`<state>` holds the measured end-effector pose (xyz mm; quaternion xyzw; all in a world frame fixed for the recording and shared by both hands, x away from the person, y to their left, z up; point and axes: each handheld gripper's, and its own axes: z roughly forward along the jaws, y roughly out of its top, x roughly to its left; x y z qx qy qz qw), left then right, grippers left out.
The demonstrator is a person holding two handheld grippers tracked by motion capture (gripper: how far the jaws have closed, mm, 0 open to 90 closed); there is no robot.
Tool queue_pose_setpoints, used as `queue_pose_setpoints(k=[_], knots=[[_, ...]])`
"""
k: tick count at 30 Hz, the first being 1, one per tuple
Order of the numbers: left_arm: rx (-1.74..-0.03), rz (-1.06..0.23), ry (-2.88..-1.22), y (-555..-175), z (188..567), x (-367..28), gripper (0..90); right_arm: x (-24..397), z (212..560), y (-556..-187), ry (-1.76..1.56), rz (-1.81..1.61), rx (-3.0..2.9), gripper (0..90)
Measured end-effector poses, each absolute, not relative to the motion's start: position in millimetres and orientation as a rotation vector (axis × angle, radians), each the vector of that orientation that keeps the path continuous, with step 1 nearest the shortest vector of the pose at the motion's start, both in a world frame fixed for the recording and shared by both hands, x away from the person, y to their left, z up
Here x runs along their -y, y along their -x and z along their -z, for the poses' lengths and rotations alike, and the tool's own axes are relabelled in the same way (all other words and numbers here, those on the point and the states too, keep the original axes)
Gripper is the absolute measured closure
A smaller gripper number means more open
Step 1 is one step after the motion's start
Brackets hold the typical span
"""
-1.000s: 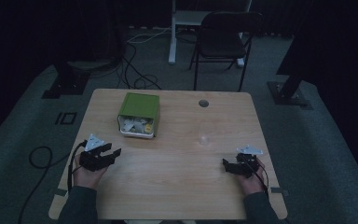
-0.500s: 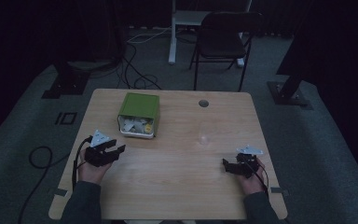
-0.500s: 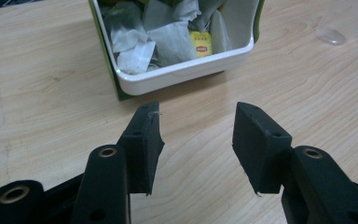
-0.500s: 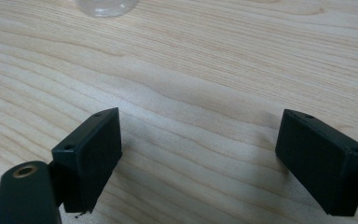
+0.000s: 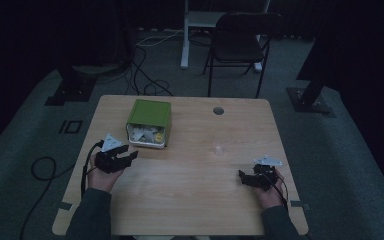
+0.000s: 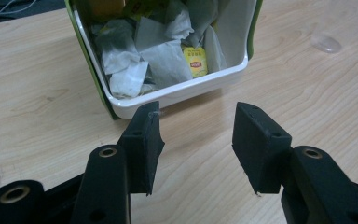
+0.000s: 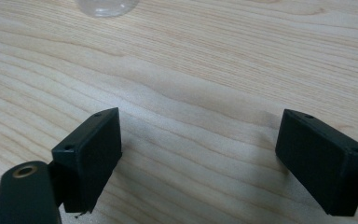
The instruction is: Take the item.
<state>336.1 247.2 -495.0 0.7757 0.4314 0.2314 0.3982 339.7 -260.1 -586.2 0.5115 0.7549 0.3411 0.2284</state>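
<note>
- Bottom of the high view: two sleeved forearms come in, one at lower left and one at lower right, each hand wrapped around a black gripper on the wooden table [image 5: 195,200].
- The left gripper [image 5: 128,157] sits at left of centre in that frame, jaws spread apart with nothing between them. In the left gripper view its two black pads [image 6: 144,144] hover just over bare wood, pointed at the box.
- The right gripper [image 5: 243,177] is at lower right, well apart from everything else. Its jaws are wide open too, and the right gripper view shows only wood grain between them.
- Just past the left gripper is the green box [image 5: 149,122], upper left part of the tabletop, lying on its side with its white-lined opening facing the person. Close up it's stuffed with crumpled tea bag wrappers [image 6: 154,56], one with a yellow label [image 6: 195,60].
- Middle of the table, there's a small clear round thing [image 5: 219,148], maybe a lid or a cup; hard to tell which.
- Near the far edge there's a round hole [image 5: 218,110] in the table.
- Beyond the table, top of the frame: a dark folding chair [image 5: 242,40] and loose cables [image 5: 145,75] on the grey floor.
</note>
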Motion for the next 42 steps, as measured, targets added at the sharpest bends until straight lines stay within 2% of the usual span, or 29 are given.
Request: queue_pose_setpoints(k=[31,42], knots=[[-1.069,-0.587,-1.955,-366,487,-227,51.9,260,586,-339,-1.402,-0.944,-2.088,14.0],[-1.08,-0.572,-1.968,-376,492,-219,48.2,259,586,-339,-1.396,-0.946,-2.095,14.0]])
